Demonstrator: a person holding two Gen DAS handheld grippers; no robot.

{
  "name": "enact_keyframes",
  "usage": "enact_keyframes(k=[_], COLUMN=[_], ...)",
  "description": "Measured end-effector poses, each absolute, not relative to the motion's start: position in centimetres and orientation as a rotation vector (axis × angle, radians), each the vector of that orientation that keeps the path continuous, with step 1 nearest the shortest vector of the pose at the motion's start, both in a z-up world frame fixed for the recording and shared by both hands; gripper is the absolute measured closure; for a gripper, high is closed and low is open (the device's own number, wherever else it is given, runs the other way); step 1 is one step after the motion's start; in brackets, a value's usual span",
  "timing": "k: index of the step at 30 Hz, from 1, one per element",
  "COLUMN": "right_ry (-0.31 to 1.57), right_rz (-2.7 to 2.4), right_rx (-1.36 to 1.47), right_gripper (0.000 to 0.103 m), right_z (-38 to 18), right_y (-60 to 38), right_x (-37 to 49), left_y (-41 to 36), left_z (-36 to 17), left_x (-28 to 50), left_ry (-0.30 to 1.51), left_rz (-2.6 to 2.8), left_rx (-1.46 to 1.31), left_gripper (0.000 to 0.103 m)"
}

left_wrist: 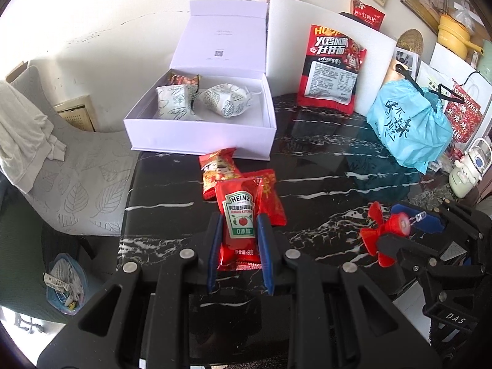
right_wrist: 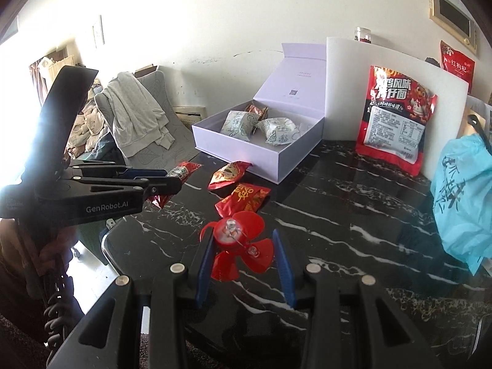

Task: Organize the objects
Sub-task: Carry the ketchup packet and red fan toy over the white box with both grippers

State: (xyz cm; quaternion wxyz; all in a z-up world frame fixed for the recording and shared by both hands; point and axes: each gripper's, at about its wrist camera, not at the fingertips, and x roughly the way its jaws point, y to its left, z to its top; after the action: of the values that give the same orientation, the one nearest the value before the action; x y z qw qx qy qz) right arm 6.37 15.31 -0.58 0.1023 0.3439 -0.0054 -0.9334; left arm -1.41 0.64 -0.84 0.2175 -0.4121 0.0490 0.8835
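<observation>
Clamped lengthwise in the left hand-held gripper (left_wrist: pixel 239 247), the ketchup sachet (left_wrist: pixel 239 220) points at the open white box (left_wrist: pixel 200 135) far ahead on the surface (left_wrist: pixel 323 166), while the right hand-held gripper (right_wrist: pixel 244 246) holds the red fan (right_wrist: pixel 240 243).

Left gripper (left_wrist: pixel 239 240) clamped on Heinz ketchup sachet (left_wrist: pixel 239 219) between blue pads. Two red snack packets (left_wrist: pixel 219 176) just beyond jaws, open white box (left_wrist: pixel 200 129) farther ahead. Right gripper (left_wrist: pixel 409 227) off to the right, gripping red propeller (left_wrist: pixel 376 233).
</observation>
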Motion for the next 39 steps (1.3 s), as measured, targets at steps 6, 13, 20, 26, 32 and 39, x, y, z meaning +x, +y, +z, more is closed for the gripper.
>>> enact_keyframes(k=[6,13,20,26,32,39], right_ry=[-0.014,0.012,0.054,0.082,0.093,0.091], right_rz=[-2.758,-2.738,-2.72,-2.711,-2.704,-2.701], right_rx=[1.022,1.03,1.017,0.992,0.96,0.941], right_gripper=[0.065,0.065,0.065,0.065,0.065,0.065], right_z=[-0.3,0.1,0.9,1.8,2.7,3.2], right_y=[16.0,16.5,17.0,17.3,17.6,17.8], right_x=[4.7,1.8,-1.4,-4.3,-7.4,-11.2], left_y=[1.5,2.2,2.9,3.7,4.1,4.6], left_z=[-0.3,0.2,0.7,1.4,1.7,2.1], left_x=[-2.9,-5.6,-8.6,-11.4,-14.2,-17.8], left_ry=[0.178,0.197,0.2,0.205,0.201,0.196], left_rz=[2.442,2.441,2.45,2.463,2.48,2.506], left_rx=[-1.139,-1.125,-1.118,-1.106,-1.098,-1.087], left_gripper=[0.082,0.081,0.082,0.081,0.081,0.081])
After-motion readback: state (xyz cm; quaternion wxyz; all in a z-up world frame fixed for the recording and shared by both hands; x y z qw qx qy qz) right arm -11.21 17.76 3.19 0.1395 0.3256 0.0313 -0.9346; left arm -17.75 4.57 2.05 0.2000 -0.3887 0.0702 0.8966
